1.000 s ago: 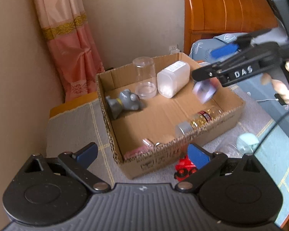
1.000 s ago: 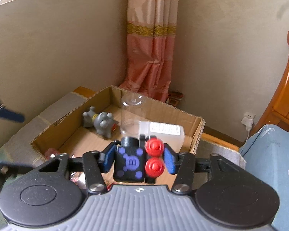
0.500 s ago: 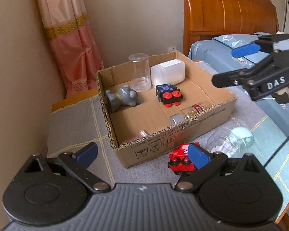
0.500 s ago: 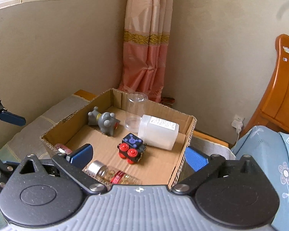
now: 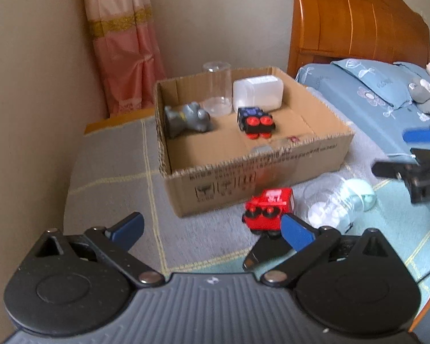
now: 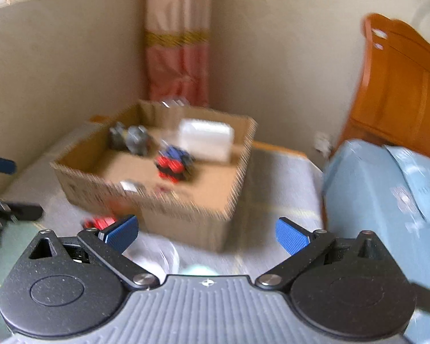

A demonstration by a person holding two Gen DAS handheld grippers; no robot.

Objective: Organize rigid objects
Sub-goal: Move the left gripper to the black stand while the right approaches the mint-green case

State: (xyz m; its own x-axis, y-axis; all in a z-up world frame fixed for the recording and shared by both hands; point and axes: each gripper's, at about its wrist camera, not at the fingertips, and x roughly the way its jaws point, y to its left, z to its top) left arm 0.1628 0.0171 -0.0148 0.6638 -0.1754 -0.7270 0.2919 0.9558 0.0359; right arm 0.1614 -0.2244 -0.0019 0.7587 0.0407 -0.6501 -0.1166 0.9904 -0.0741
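Your left gripper (image 5: 212,229) is hovering with its blue pads spread wide and nothing between them, low over the cloth-covered tabletop (image 5: 114,177) in front of the cardboard box (image 5: 258,169). Your right gripper (image 6: 206,233) is likewise standing released and empty, its pads well apart, and it is facing the same cardboard box from the bed side; in the left wrist view its dark body is showing at the right edge. Inside the box, a grey animal figure (image 5: 186,117) is lying near the left wall, a clear cup (image 5: 217,91) is standing upright at the back, and a white plastic container (image 5: 258,93) is lying on its side just beside the cup. A dark blue block toy with red wheels (image 5: 255,121) is resting on the box floor in front of the white container. A small glass bottle (image 5: 275,144) is lying along the inner side of the near wall, partly hidden by it. Outside the box, a red toy train (image 5: 268,209) is sitting on the tabletop just in front of the near wall, close to your left gripper's right pad. A clear plastic bottle with a pale green end (image 5: 338,203) is lying on its side just right of the train. The right wrist view is blurred, so finer detail there is not legible.
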